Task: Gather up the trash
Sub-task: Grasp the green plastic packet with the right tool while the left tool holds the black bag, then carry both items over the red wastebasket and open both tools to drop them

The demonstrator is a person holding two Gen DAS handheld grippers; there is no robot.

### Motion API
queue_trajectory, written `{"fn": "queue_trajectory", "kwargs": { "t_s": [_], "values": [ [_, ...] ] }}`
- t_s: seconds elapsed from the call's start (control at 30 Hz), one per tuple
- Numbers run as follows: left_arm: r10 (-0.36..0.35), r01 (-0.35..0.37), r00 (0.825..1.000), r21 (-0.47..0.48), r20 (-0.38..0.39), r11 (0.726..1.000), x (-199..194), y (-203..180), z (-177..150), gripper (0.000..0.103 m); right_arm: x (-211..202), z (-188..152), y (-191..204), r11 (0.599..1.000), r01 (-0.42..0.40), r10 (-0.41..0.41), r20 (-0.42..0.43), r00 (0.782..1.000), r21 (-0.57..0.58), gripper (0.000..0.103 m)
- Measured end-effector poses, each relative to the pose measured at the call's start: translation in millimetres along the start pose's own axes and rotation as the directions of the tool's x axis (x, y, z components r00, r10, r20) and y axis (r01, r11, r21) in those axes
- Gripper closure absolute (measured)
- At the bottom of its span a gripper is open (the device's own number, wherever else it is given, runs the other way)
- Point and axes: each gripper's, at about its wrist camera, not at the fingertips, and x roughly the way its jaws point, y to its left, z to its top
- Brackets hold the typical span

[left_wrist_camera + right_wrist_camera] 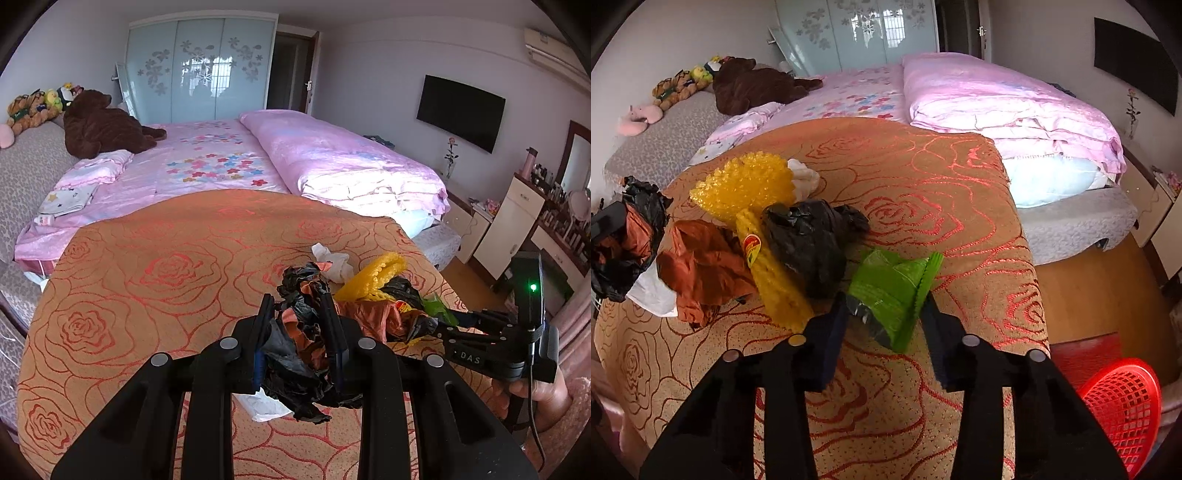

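Your left claw point(301, 325) clamps a crumpled black and orange plastic bag point(301, 343) above the rose-patterned cloth point(147, 280). Your right claw point(886, 321) sits closed on a green wrapper point(892, 291), beside the black bag point(809, 236), yellow foam netting point(768, 266) and white tissue point(805, 175) on the worktop. A red mesh basket point(1123, 410) waits on the floor at right, the pink bed point(997, 96) behind.

We are in a home bedroom: a wide bed point(207, 162) under pink floral bedding, stuffed toys point(40, 105) by the pillows, a sliding-door wardrobe point(199, 66), a wall-mounted television point(460, 110) and a dressing table point(554, 206) (crowded with bottles)
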Motion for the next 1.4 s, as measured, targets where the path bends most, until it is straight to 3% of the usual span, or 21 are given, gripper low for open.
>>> {"fn": "queue_trajectory", "kwargs": {
  "t_s": [0.17, 0.6, 1.4],
  "values": [
    [-0.001, 0.001, 1.000, 0.000, 0.000, 1.000, -1, -1, 0, 0.078, -7, -6, -2, 1.000, -0.003, 0.003, 0.021, 1.000, 0.012, 0.071],
    [-0.025, 0.025, 1.000, 0.021, 0.010, 0.999, -5, -15, -3, 0.078, -53, -24, -5, 0.999, 0.019, -0.023, 0.108, 0.994, 0.044, 0.072],
    [-0.094, 0.090, 0.995, 0.114, 0.027, 0.989, -6, -62, -1, 0.078, -137, -26, -20, 0.984, 0.100, -0.136, 0.252, 0.958, 0.149, 0.072]
  ]
}}
